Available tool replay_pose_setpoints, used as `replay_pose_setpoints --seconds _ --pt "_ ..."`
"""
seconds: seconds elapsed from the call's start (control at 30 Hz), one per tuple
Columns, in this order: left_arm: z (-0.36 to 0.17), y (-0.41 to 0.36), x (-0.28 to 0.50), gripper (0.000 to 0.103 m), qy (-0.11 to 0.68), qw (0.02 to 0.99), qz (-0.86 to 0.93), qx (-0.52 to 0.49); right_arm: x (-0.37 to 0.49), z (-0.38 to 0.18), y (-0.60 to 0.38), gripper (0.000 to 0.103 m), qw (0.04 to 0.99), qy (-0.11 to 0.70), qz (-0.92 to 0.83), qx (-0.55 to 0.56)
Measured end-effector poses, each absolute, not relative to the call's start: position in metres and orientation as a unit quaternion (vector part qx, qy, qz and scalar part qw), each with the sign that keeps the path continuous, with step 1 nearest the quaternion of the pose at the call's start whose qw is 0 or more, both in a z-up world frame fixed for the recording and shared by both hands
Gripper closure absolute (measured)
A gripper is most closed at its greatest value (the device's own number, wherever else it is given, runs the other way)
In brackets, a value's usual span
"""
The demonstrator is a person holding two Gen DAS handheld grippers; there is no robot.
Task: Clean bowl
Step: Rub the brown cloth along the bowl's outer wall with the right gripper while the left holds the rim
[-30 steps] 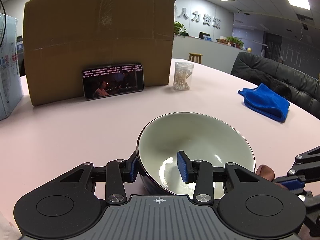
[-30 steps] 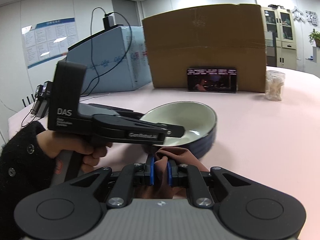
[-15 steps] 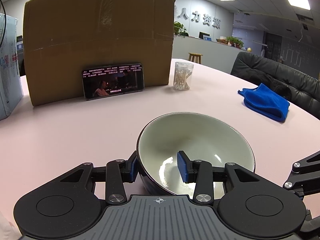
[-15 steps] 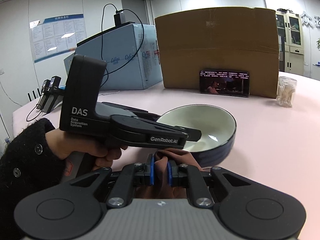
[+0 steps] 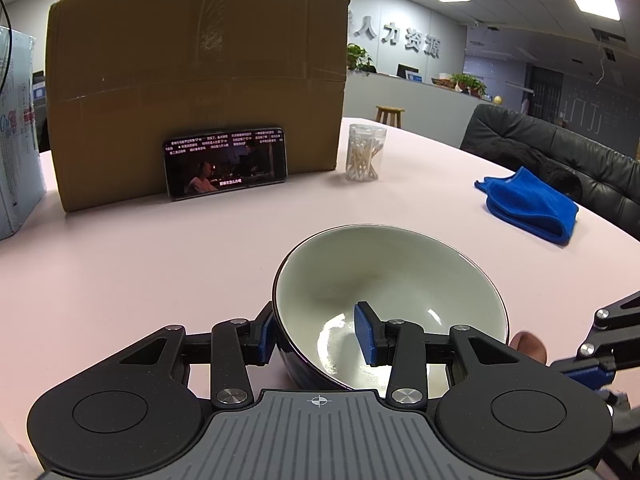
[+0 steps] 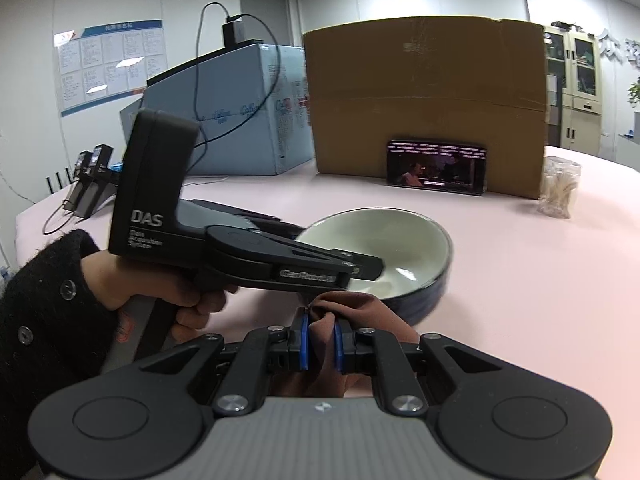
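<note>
Bowl pinned, cloth in hand

My left gripper (image 5: pixel 316 334) clamps the bowl (image 5: pixel 390 280) rim at six o'clock on the pink table (image 5: pixel 140 248); my right gripper (image 6: pixel 320 340) pinches a brown cloth (image 6: pixel 340 308) touching the bowl's near wall.

We cannot read the phone (image 5: pixel 225 167) captions. The blue-grey box (image 5: pixel 16 136) is cut off at the left edge of the left wrist view. At lower centre of the right wrist view, the brown cloth (image 6: pixel 344 312) hides part of the bowl (image 6: pixel 400 240) wall, whose right rim looks blurred.
</note>
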State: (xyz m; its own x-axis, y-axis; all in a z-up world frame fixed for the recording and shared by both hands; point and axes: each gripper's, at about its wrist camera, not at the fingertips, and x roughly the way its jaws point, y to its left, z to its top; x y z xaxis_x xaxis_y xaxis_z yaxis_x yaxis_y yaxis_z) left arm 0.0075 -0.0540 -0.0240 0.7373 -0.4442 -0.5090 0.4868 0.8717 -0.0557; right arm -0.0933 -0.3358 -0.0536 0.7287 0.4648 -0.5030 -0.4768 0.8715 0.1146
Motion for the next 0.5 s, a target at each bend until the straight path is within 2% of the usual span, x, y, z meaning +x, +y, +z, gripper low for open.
replay_pose_setpoints --seconds 0.5 --pt "-0.026 -0.059 0.013 0.065 0.264 0.93 -0.251 0.037 -0.09 -0.058 -0.328 0.089 0.924 0.272 0.27 -0.011"
